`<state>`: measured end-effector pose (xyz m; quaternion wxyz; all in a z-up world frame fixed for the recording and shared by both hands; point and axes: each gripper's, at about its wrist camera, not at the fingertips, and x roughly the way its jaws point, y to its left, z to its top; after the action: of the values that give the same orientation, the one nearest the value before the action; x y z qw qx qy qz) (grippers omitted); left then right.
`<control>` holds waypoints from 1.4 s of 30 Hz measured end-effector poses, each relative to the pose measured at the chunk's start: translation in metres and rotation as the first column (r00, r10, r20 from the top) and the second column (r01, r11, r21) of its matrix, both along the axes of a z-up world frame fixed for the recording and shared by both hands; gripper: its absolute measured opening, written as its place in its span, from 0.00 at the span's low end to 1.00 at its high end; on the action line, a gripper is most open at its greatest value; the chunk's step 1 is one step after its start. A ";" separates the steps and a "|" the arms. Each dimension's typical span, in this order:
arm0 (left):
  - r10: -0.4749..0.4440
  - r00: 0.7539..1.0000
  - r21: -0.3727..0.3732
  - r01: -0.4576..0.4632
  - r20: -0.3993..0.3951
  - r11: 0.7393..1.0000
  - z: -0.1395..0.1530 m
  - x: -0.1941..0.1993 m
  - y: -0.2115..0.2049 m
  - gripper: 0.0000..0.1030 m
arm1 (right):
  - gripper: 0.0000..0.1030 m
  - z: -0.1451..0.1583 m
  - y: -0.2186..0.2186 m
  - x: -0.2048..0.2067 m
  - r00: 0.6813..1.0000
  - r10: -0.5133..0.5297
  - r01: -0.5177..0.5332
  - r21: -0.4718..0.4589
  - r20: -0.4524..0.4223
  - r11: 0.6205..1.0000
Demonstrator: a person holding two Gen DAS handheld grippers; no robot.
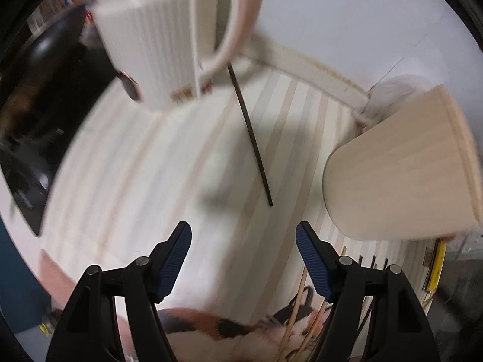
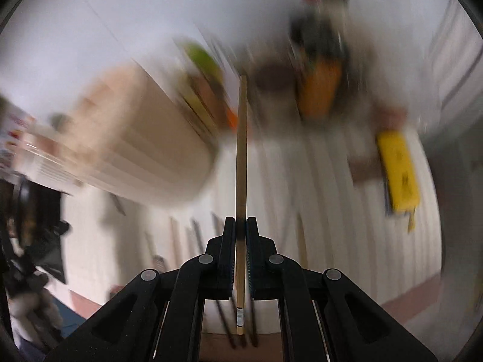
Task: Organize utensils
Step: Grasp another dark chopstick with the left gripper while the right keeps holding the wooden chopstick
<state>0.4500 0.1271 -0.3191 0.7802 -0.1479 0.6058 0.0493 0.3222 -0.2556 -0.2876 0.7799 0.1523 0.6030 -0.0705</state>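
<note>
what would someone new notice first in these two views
In the right wrist view, the right gripper is shut on a pale wooden chopstick that runs straight up the middle of a badly blurred scene. In the left wrist view, the left gripper stands open and empty above a striped mat, with a single dark chopstick lying ahead of it and a beige container at the right.

Even indoor light, bright enough, no glare. Left wrist view: mild motion blur at top and left, soft shadows on the striped cloth (image 1: 211,157). Right wrist view: heavy motion smear everywhere except the wooden chopstick (image 2: 241,163). Fisheye bending, dark corners in both.
</note>
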 end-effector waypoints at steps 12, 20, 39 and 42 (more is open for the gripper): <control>-0.089 0.993 0.162 0.100 -0.072 0.982 -0.079 0.069 -0.038 0.17 | 0.07 -0.109 -0.007 -0.005 0.968 -0.146 0.145 -0.024 -0.203 0.989; -0.178 0.980 0.186 0.193 -0.093 0.963 -0.069 0.013 -0.045 0.02 | 0.07 -0.104 -0.008 -0.018 0.971 -0.119 0.108 -0.065 -0.208 0.992; -0.224 0.959 0.072 0.239 -0.174 0.968 -0.057 -0.037 -0.029 0.07 | 0.07 -0.086 0.000 -0.059 0.975 -0.055 0.039 -0.077 -0.217 0.996; -0.220 0.962 0.109 0.238 -0.159 0.965 -0.055 -0.009 -0.031 0.06 | 0.07 -0.097 -0.009 -0.031 0.972 -0.071 0.055 -0.075 -0.224 0.996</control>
<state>0.4406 0.0965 -0.3737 0.7421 -0.0229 0.6699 0.0077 0.2912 -0.2644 -0.3845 0.7083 0.1355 0.6800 -0.1327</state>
